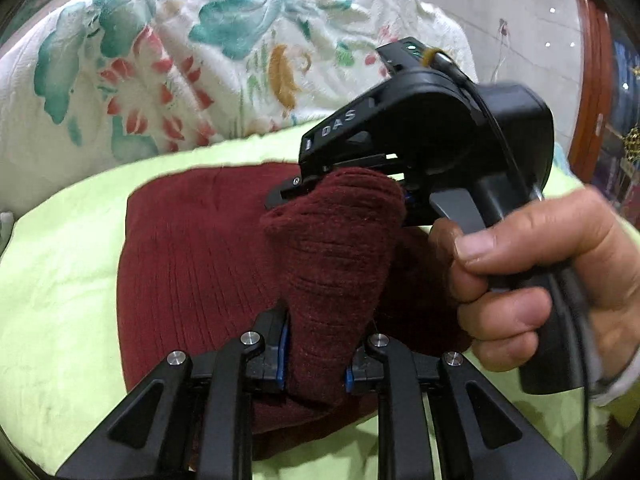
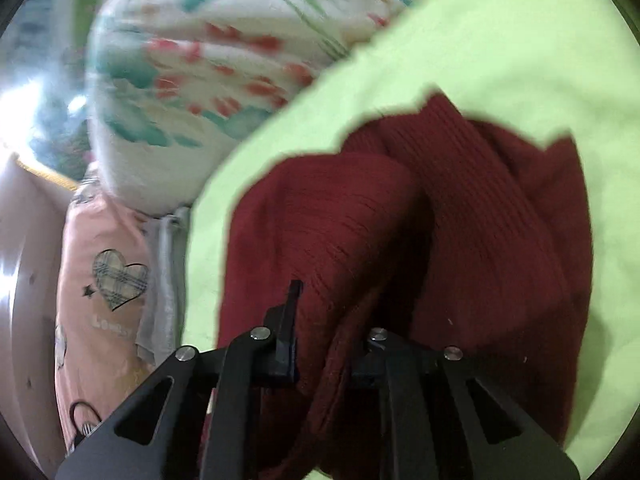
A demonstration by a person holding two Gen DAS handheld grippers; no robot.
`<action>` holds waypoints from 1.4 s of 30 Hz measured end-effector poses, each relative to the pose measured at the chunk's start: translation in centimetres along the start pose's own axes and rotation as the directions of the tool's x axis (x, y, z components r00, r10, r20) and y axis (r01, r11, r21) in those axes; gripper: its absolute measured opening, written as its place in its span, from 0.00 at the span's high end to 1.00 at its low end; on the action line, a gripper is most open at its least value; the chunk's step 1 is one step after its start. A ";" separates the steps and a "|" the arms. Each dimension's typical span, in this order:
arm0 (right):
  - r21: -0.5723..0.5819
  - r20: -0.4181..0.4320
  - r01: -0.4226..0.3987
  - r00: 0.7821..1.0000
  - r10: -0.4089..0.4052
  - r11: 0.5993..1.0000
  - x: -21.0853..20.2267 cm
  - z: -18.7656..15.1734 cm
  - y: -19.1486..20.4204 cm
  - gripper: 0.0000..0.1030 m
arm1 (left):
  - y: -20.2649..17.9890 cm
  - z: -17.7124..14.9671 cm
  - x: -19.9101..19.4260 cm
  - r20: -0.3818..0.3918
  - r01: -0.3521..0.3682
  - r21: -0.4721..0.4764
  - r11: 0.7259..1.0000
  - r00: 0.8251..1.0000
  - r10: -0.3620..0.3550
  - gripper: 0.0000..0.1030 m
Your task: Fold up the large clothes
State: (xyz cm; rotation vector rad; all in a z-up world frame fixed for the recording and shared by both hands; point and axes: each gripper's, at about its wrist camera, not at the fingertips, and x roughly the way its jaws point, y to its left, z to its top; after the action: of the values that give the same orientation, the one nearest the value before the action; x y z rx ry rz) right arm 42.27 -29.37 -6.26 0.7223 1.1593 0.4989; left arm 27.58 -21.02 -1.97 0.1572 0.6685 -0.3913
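Observation:
A dark red ribbed knit sweater (image 1: 192, 248) lies partly folded on a light green blanket (image 1: 60, 280). My left gripper (image 1: 318, 354) is at the bottom of the left wrist view, shut on a raised fold of the sweater that fills the gap between its blue-padded fingers (image 1: 280, 340). The same fold runs up to my right gripper (image 1: 316, 190), held by a hand (image 1: 540, 272), whose jaws pinch the fold's upper end. In the right wrist view the right gripper (image 2: 332, 340) has bunched sweater (image 2: 480, 220) between its fingers, and the cloth hides the right fingertip.
A white floral quilt (image 1: 160, 60) is heaped behind the green blanket (image 2: 480, 40). A pink pillow with a plaid heart (image 2: 112, 280) lies at the left of the right wrist view. A wooden door frame (image 1: 592, 80) and tiled floor are at the far right.

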 end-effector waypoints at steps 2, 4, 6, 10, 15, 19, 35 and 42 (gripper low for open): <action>-0.048 0.058 -0.040 0.997 0.043 0.998 -2.0 0.3 0.7 0.85 | -0.4 1.1 -1.0 0.039 0.034 -0.004 0.999 0.999 -0.034 0.82; -0.101 0.116 -0.057 0.991 0.069 0.993 -4.1 0.5 1.2 0.85 | -1.0 2.0 -1.0 0.054 0.060 -0.003 0.998 0.997 -0.060 0.82; -0.135 0.145 -0.018 0.989 0.038 0.991 -5.1 0.6 0.5 0.85 | -1.7 2.4 -0.1 0.043 0.080 0.005 0.997 0.996 -0.080 0.82; -0.075 0.118 0.113 0.988 -0.104 0.991 -4.0 -0.1 -3.1 0.85 | -2.5 1.3 3.7 -0.072 0.155 -0.044 0.987 0.985 -0.158 0.82; -0.030 0.118 0.109 0.987 -0.104 0.994 -3.7 -1.1 -5.7 0.85 | -3.3 0.5 4.2 -0.087 0.158 -0.013 0.987 0.983 -0.159 0.79; -0.051 0.119 0.136 0.984 -0.129 0.989 -3.6 -1.1 -5.0 0.82 | -2.9 0.7 3.6 -0.103 0.188 -0.026 0.982 0.976 -0.190 0.68; 0.004 0.169 0.115 0.979 -0.114 0.993 -8.6 -4.1 -4.3 0.29 | 10.0 -2.1 -5.7 -0.035 0.179 -0.374 0.910 0.978 -0.207 0.21; 0.041 0.139 0.100 0.985 -0.105 0.994 -7.9 -4.3 -5.4 0.25 | 16.4 -3.0 -1.4 -0.023 0.313 -0.626 0.714 0.908 -0.418 0.21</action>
State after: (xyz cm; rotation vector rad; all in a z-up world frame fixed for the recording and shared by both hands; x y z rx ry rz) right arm 35.51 -37.42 -6.14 0.7116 1.0686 0.3371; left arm 31.41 -4.80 -3.17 -0.5880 0.9661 -0.5289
